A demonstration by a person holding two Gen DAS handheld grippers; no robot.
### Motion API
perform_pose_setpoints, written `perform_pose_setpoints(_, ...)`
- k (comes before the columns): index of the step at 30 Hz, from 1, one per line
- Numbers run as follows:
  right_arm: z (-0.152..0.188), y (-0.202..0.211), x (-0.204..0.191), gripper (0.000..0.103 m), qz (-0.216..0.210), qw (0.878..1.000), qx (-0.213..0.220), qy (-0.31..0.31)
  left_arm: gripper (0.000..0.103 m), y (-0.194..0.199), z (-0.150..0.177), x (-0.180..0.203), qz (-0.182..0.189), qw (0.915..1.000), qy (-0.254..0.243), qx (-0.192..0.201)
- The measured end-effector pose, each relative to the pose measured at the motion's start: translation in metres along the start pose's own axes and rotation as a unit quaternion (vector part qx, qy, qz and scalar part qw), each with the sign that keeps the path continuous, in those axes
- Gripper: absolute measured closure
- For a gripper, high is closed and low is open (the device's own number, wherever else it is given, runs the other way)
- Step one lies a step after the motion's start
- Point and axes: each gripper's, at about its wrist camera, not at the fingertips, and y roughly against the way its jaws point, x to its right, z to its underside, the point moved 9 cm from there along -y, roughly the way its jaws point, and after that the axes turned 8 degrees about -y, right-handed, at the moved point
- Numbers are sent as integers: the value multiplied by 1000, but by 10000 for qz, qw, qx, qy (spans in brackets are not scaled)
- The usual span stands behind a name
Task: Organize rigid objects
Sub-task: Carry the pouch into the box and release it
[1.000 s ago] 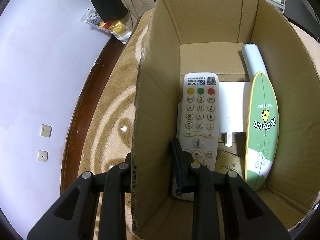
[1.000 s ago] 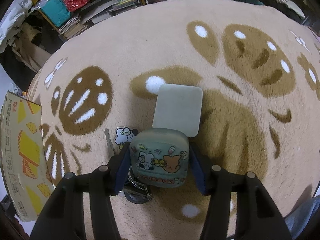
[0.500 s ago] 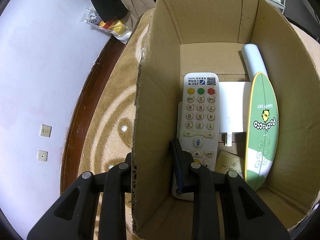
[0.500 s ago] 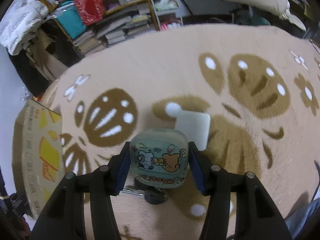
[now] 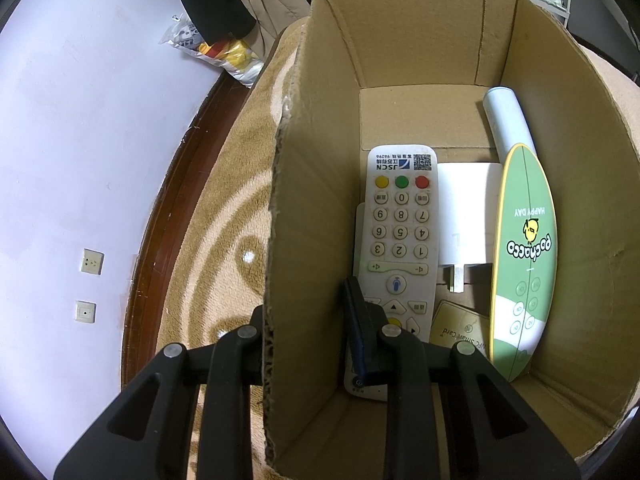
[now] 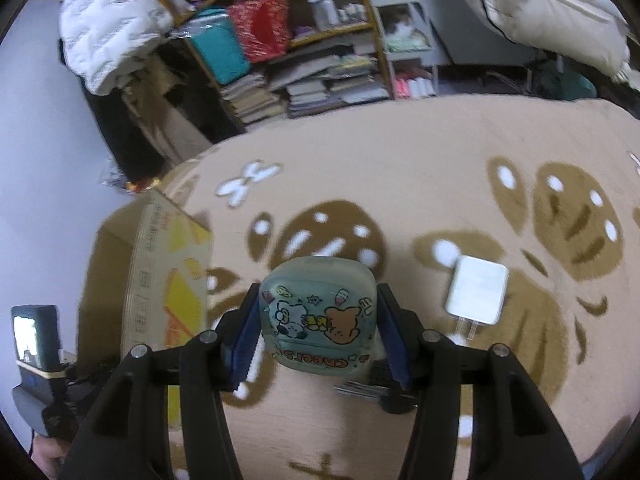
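Observation:
My right gripper (image 6: 318, 320) is shut on a teal case with cartoon animals (image 6: 318, 314), held above the rug. A white charger (image 6: 478, 294) lies on the rug to its right. The cardboard box (image 6: 168, 280) stands at the left of that view. In the left wrist view my left gripper (image 5: 306, 316) is open and straddles the box's left wall (image 5: 312, 200), one finger outside and one inside. The box holds a white remote (image 5: 398, 240), a white plug (image 5: 468, 216), a green oval board (image 5: 524, 264), a pale blue tube (image 5: 506, 120) and a gold card (image 5: 456, 330).
The patterned tan rug (image 6: 400, 184) spreads under everything. Cluttered shelves with books (image 6: 312, 80) stand behind it. A dark object (image 6: 384, 392) lies under the held case. A white wall with sockets (image 5: 92, 262) and a brown floor strip lie left of the box.
My right gripper has risen with the teal case and swung toward the box and shelves; the white charger now lies farther off to the right. The left gripper has not moved.

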Motion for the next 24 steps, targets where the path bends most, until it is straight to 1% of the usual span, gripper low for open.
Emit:
perform_pose_setpoints(8, -5, 9, -40, 45, -557, 9983, 143, 116, 78, 0, 0, 1, -2, 10000, -10, 2)
perform_pose_setpoints(15, -5, 14, -78, 45, -849, 9946, 269, 527, 78, -1, 1, 3, -15, 10000, -22, 1)
perform_pose_setpoints(21, 6, 15, -120, 45, -1087, 9874, 308, 1110, 78, -2, 1, 4, -6, 10000, -12, 3)
perform_pose_setpoints(24, 17, 15, -135, 45, -1216, 9839, 301, 1276, 78, -2, 1, 3, 13, 10000, 43, -14)
